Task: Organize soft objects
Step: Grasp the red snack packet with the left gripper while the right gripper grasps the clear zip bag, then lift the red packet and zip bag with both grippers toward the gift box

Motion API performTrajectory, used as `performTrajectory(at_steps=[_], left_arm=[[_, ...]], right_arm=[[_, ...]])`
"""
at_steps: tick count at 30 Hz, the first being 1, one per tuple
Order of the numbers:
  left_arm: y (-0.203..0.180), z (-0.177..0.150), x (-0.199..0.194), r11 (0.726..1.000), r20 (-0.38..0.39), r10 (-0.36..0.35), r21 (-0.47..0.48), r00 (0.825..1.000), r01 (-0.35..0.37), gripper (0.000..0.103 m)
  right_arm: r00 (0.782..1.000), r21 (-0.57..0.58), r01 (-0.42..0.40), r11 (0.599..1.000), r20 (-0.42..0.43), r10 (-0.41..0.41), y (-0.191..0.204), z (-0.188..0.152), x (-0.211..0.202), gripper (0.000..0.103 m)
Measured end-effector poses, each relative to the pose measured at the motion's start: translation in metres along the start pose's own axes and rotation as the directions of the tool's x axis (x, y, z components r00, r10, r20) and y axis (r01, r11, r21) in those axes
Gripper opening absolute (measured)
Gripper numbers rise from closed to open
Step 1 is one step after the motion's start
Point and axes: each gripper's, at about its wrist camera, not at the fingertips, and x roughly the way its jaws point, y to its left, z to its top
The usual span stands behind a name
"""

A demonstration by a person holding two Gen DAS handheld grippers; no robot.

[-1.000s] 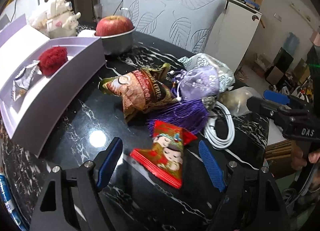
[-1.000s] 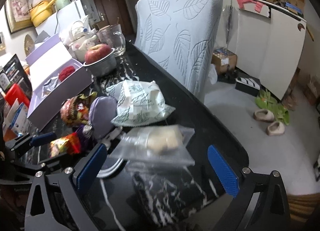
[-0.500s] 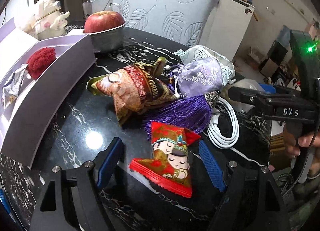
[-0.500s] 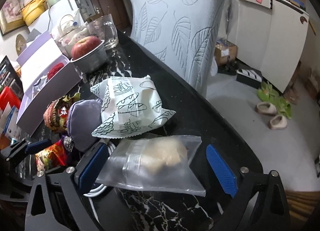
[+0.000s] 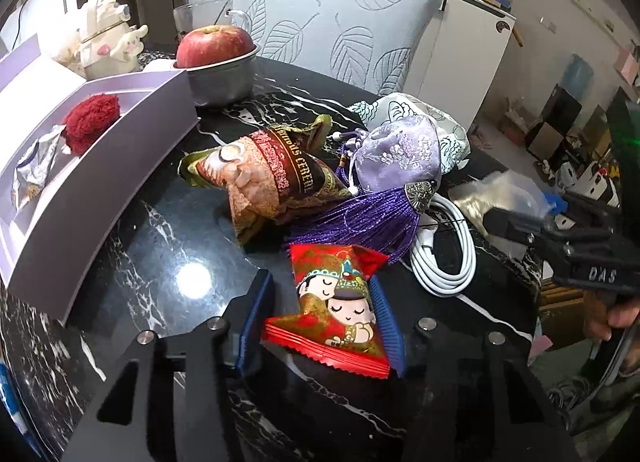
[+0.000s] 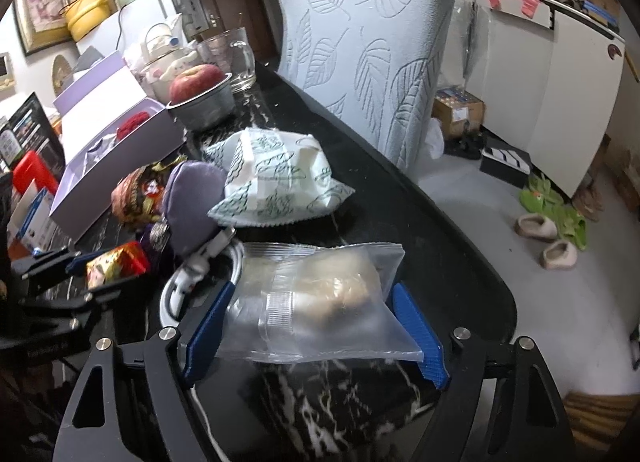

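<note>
The red snack packet printed with two cartoon figures lies flat on the black marble desk, between the blue pads of the left claw, whose jaws are closing; the right pad already touches the packet's edge, the left pad seems just beside it. It looks light, puffy and crinkly, its foil likely slippery, so a squeeze across the middle of the body should hold better than a pinch on the crimped seam. The clear zip bag with a pale, soft lump inside sits between the pads of the right claw, also closing, with both pads at or just beside the film; it will probably sag and slide, so gripping through the lump seems safest. Beyond lie a brown cereal packet, a lilac pouch with a purple tassel, a coiled white cable, and the lavender box holding a red pompom.
</note>
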Motion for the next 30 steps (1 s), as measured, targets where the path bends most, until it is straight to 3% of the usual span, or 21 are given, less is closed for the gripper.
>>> performTrajectory(at_steps=[8, 22, 27, 30], left_arm=[[-0.008, -0.015, -0.01, 1.0, -0.011, -0.004, -0.013, 1.0, 0.003, 0.049], [0.001, -0.057, -0.043, 0.997, -0.027, 0.056, -0.061, 0.998, -0.057, 0.049], [0.001, -0.063, -0.046, 0.993, -0.023, 0.11, -0.041, 0.994, -0.111, 0.052], [0.001, -0.063, -0.044, 0.993, -0.02, 0.111, -0.047, 0.994, -0.112, 0.053]], right_arm=[[1.0, -0.022, -0.01, 1.0, -0.004, 0.01, 0.007, -0.015, -0.009, 0.081], [0.994, -0.139, -0.111, 0.984, -0.028, 0.108, 0.051, -0.04, -0.019, 0.082], [0.996, -0.181, -0.084, 0.98, -0.039, 0.079, 0.062, -0.041, -0.015, 0.093], [0.997, -0.201, -0.064, 0.977, -0.044, 0.056, 0.065, -0.042, -0.013, 0.094]])
